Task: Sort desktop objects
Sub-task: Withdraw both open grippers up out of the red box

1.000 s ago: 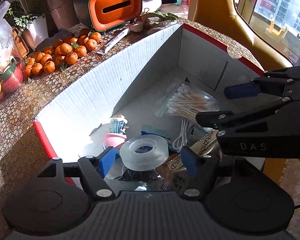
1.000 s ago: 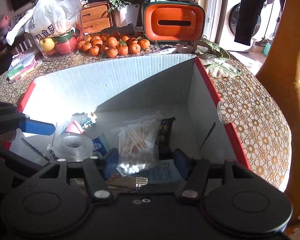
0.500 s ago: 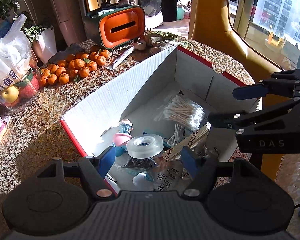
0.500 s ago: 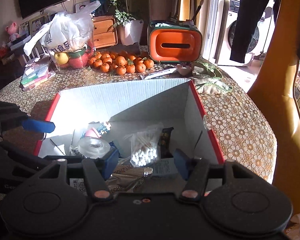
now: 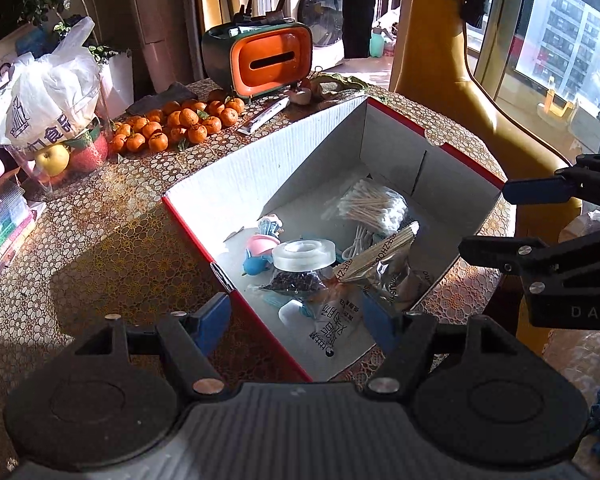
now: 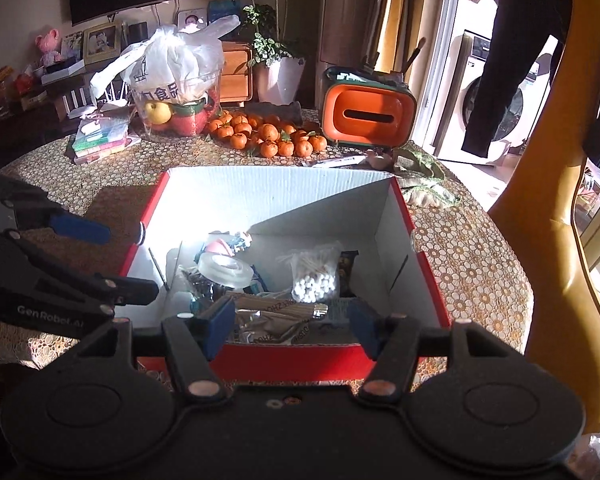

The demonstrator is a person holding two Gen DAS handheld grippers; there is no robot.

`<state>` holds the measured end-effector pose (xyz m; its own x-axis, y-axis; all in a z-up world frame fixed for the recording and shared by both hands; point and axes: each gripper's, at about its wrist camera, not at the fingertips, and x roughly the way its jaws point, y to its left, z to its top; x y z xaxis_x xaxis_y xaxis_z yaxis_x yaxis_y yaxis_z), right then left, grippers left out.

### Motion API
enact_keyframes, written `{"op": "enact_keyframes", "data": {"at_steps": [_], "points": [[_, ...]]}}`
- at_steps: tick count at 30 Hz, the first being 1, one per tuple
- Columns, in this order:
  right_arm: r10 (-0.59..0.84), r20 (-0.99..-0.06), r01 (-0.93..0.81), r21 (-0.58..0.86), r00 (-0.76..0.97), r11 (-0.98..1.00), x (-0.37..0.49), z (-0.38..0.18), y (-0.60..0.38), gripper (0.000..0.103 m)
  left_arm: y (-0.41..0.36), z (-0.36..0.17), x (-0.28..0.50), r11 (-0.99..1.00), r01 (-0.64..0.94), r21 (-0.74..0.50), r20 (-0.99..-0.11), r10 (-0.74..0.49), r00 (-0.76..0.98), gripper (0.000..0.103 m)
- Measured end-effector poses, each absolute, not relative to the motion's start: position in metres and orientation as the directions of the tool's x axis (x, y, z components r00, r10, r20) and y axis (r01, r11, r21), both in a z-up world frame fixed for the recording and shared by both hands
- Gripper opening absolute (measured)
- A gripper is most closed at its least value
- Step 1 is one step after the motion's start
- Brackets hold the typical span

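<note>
Desktop odds and ends piling up in a red-edged box

Desktop objects are lying in a heap inside the cardboard box (image 6: 284,208), which is sitting on the patterned round table (image 6: 472,264), white inside and red along its rim. In the right wrist view, the clear tape roll (image 6: 225,270) is resting on top of the pile toward 9 o'clock of the box floor, and the bag of cotton swabs (image 6: 314,276) is lying just beside it at the centre, its white tips facing the camera. A pink and blue toy (image 5: 260,250) is sitting behind the tape at about 11 o'clock. A foil packet (image 5: 384,276) with printed lettering is leaning across the near part of the heap, and a white cable (image 5: 358,240) is peeking out under the swabs.

The left gripper (image 5: 296,320) is hovering over the near corner of the box, its blue pads standing fairly wide with nothing between them. The right gripper (image 6: 290,326) is hanging above the near wall, its jaws opening and likewise holding nothing.

Much of the lower pile is buried; what lies under the tape is dark and hard to identify. Strong sun is washing out the left inner wall. At 12 o'clock beyond the box, tangerines (image 6: 268,134) are sitting beside an orange tissue box (image 6: 368,114).
</note>
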<state>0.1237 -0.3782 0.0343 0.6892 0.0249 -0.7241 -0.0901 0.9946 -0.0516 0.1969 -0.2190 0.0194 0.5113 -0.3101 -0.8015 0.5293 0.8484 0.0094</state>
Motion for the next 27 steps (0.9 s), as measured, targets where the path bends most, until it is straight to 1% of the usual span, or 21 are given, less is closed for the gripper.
{"op": "enact_keyframes", "data": {"at_steps": [3,4,6,8,10,11,12,14,15,17,19,21,27], "points": [[0.032,-0.715,-0.088,-0.042,0.698,0.995,0.113,0.036,-0.375,0.065,-0.213,0.019,0.189,0.849,0.528,-0.001,-0.796,-0.32,0.513,0.08],[0.036,-0.714,-0.089,-0.036,0.7,0.995,0.11,0.036,-0.373,0.066,-0.212,0.019,0.186,0.85,0.526,-0.002,-0.794,-0.321,0.516,0.08],[0.042,-0.708,-0.098,-0.038,0.705,0.994,0.104,0.037,-0.369,0.07,-0.209,0.019,0.182,0.854,0.52,-0.01,-0.79,-0.325,0.519,0.082],[0.04,-0.701,-0.099,-0.045,0.712,0.994,0.099,0.037,-0.366,0.071,-0.204,0.019,0.178,0.859,0.511,-0.018,-0.784,-0.33,0.526,0.085],[0.047,-0.694,-0.099,-0.035,0.718,0.994,0.094,0.037,-0.363,0.074,-0.201,0.02,0.175,0.864,0.503,-0.017,-0.779,-0.327,0.535,0.085],[0.047,-0.692,-0.092,-0.028,0.72,0.995,0.092,0.037,-0.363,0.079,-0.2,0.02,0.174,0.867,0.497,-0.016,-0.777,-0.324,0.54,0.086],[0.043,-0.689,-0.082,-0.024,0.723,0.996,0.089,0.036,-0.362,0.082,-0.198,0.02,0.172,0.873,0.487,-0.014,-0.774,-0.318,0.548,0.086],[0.045,-0.686,-0.079,-0.018,0.726,0.997,0.085,0.036,-0.36,0.083,-0.195,0.019,0.169,0.877,0.481,-0.012,-0.77,-0.314,0.555,0.089],[0.042,-0.685,-0.073,-0.016,0.727,0.997,0.083,0.036,-0.36,0.088,-0.193,0.018,0.168,0.877,0.48,-0.014,-0.77,-0.316,0.555,0.092],[0.04,-0.68,-0.065,-0.011,0.732,0.998,0.08,0.036,-0.359,0.093,-0.191,0.017,0.165,0.879,0.478,-0.014,-0.77,-0.314,0.555,0.092],[0.039,-0.673,-0.056,-0.003,0.739,0.998,0.075,0.036,-0.359,0.093,-0.188,0.017,0.162,0.884,0.468,-0.021,-0.765,-0.315,0.561,0.096],[0.043,-0.67,-0.046,0.013,0.741,0.999,0.071,0.037,-0.358,0.096,-0.185,0.018,0.158,0.892,0.452,-0.021,-0.755,-0.311,0.578,0.1],[0.045,-0.67,-0.053,0.008,0.741,0.999,0.057,0.036,-0.349,0.097,-0.18,0.02,0.145,0.89,0.455,-0.032,-0.745,-0.324,0.582,0.1]]}}
